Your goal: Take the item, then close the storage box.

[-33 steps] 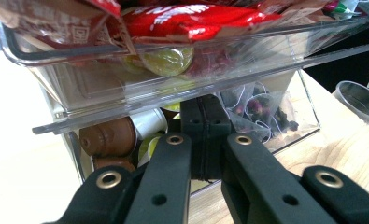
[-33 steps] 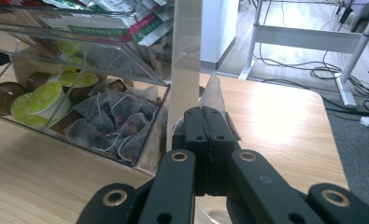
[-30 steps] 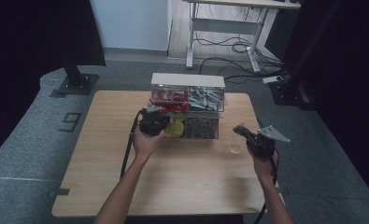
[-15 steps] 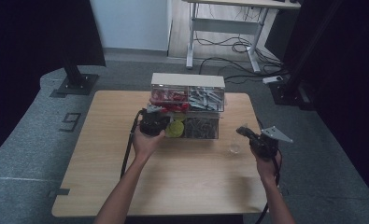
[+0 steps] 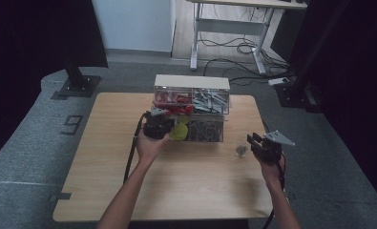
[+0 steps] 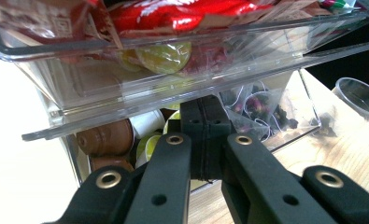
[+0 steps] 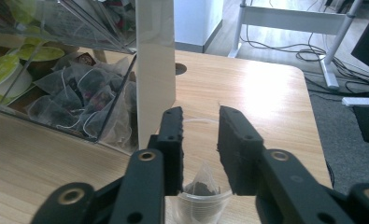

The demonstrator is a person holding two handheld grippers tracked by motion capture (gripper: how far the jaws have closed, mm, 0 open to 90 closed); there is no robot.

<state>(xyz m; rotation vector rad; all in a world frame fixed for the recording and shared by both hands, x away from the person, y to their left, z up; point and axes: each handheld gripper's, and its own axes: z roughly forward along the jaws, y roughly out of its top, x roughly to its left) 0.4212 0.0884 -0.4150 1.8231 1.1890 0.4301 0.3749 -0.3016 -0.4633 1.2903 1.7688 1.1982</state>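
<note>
1. High view: a wooden table (image 5: pixel 176 191) stands on grey carpet, with a desk frame and cables at the top of the frame. A clear drawer organiser (image 5: pixel 192 107) sits at the table's centre. The left gripper (image 5: pixel 156 125) is at its lower left front. The right gripper (image 5: pixel 265 145) hovers at right of centre, just beside a small clear cup (image 5: pixel 240 149).

2. Left gripper view: the left gripper's (image 6: pixel 204 135) jaws are pressed together under a pulled-out clear drawer (image 6: pixel 173 60) of red packets across the top. Coffee capsules (image 6: pixel 108 138) sit lower left, tea bags (image 6: pixel 261 109) at right.

3. Right gripper view: the right gripper's (image 7: pixel 201 140) jaws are spread apart above the cup (image 7: pixel 203 196), bottom centre, which holds a tea bag (image 7: pixel 202 184).
</note>
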